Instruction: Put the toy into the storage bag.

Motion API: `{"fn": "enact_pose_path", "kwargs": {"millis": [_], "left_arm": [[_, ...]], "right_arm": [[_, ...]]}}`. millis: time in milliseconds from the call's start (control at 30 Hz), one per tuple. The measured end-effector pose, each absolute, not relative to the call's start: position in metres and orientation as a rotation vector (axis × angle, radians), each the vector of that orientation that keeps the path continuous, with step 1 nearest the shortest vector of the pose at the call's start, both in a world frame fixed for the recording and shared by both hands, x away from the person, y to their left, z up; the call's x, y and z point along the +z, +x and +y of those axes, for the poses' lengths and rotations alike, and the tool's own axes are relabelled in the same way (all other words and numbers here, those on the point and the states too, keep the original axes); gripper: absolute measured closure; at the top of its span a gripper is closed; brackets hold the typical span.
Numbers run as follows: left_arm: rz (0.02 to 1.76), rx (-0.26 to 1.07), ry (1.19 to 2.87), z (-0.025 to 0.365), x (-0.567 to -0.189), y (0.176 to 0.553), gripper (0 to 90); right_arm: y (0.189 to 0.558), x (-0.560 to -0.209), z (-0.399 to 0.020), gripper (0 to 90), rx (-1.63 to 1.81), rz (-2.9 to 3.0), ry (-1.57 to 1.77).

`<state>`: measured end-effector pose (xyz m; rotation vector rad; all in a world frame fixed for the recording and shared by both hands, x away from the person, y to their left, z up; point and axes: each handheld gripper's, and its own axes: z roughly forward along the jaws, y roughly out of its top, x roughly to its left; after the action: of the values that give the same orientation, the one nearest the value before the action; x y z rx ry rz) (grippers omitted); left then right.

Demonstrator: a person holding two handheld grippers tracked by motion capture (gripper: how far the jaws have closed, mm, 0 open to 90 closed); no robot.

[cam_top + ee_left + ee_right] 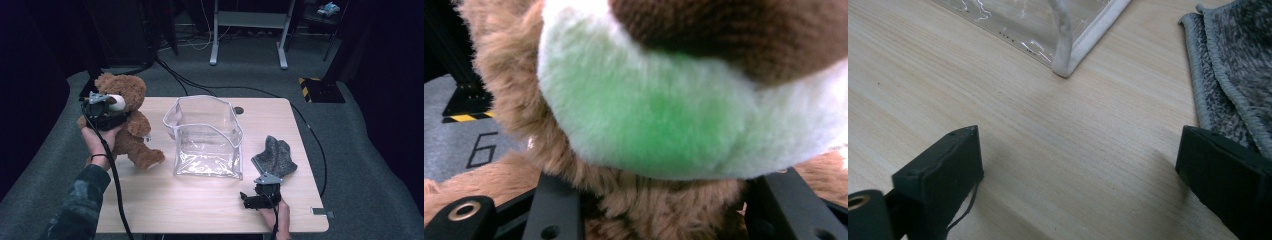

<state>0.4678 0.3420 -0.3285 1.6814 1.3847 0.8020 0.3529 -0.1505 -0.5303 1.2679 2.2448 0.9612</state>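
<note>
Left gripper [106,107]: jaws clamp teddy bear [129,127], left of clear bag [207,137] | bear: soft, light, squashy; grip your torso hold deep | right gripper [260,196]: jaws wide apart, empty, on counter [165,200]

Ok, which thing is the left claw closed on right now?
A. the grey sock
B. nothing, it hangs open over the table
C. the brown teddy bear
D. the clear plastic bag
C: in the high view the left claw grips the brown teddy bear by the neck, and the left gripper view shows brown fur pressed between its jaws just under the white muzzle.
</note>
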Motion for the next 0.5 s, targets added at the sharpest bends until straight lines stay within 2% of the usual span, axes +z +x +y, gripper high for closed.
{"fn": "enact_pose_path", "kwargs": {"millis": [500], "left_arm": [[1.369,0.869,1.647,0.334,-0.295,0.484,51.7]], "right_arm": [[0.353,-0.53,-0.151,2.9,0.954,2.261,1.254]]}}
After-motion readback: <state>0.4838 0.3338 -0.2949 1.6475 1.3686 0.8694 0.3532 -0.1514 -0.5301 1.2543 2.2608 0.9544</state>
